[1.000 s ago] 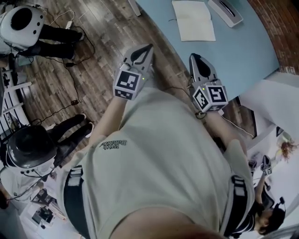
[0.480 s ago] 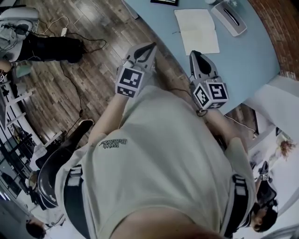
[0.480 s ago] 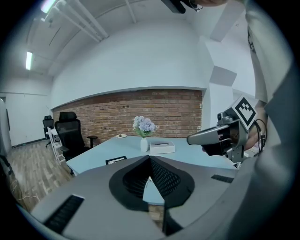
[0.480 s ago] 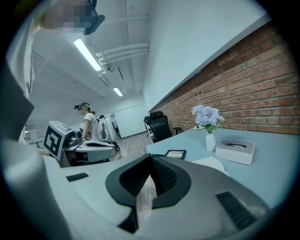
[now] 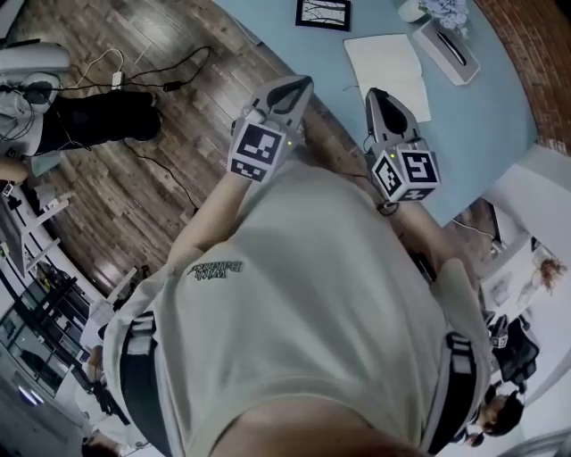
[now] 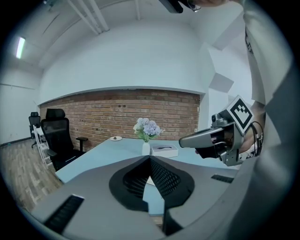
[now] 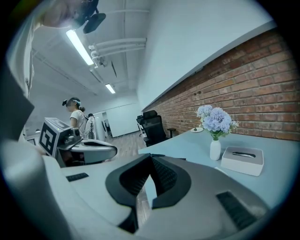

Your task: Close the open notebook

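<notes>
The open notebook [image 5: 389, 75] lies flat on the light blue table [image 5: 482, 112], its white pages facing up. Both grippers are held side by side, just short of the table's near edge. My left gripper [image 5: 302, 84] hovers over the wooden floor, left of the notebook, jaws shut and empty. My right gripper [image 5: 374, 93] points at the notebook's near edge from a short way off, also shut on nothing. In the left gripper view the jaws [image 6: 150, 158] meet at the tips. The right gripper view shows the same [image 7: 151, 155].
A white tissue box [image 5: 446, 49] and a vase of pale flowers [image 5: 443, 11] stand beyond the notebook. A framed picture [image 5: 323, 12] lies to its left. A black office chair [image 6: 56, 136] stands by the table, before a brick wall. Cables run across the floor [image 5: 169, 80].
Both grippers have moved forward toward the table, and the notebook now lies closer to their tips. The framed picture and flowers have come into view. Both jaws stay shut.
</notes>
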The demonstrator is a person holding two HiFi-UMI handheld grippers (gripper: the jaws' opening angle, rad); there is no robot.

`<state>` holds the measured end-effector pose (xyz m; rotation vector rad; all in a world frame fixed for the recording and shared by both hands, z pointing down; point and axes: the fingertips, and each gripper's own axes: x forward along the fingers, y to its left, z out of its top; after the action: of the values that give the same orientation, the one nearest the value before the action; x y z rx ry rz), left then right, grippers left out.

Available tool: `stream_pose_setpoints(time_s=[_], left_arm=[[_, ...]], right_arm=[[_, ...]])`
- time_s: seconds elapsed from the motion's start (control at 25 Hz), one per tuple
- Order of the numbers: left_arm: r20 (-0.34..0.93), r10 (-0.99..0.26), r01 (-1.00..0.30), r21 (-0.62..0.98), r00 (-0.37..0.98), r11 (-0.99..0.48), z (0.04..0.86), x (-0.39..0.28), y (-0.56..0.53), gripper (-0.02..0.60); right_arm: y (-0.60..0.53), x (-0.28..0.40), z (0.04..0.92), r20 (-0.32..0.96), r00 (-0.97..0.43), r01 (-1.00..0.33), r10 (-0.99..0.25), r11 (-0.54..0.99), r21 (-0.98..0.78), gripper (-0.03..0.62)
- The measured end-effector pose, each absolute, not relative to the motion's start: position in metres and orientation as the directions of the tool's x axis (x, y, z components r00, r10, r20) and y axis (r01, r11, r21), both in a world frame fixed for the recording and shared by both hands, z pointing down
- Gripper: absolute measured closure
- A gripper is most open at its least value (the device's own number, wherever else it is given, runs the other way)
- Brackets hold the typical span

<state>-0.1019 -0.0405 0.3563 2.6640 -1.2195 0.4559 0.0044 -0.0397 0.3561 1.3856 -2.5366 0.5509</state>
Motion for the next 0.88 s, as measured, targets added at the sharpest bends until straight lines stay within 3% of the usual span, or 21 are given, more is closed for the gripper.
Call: stream_pose_setpoints(time_s=[0.48,0.88], left_arm=[[0.329,-0.671,-0.724,0.059,0.664,-0.687,0.357,-0.110,-0.091,0.568],[0.363,-0.674,-0.740,0.071,0.643,-0.668,0.361,-0.100,-0.094,0.568]], right_arm=[[-0.089,-0.006,0.357,0.365,-0.488,-0.873,-0.793,0.445,-0.201,0.591],[-0.089,-0.003,0.366,0.388,-0.520,-0.854,-0.761,0.462,-0.240,0.591]])
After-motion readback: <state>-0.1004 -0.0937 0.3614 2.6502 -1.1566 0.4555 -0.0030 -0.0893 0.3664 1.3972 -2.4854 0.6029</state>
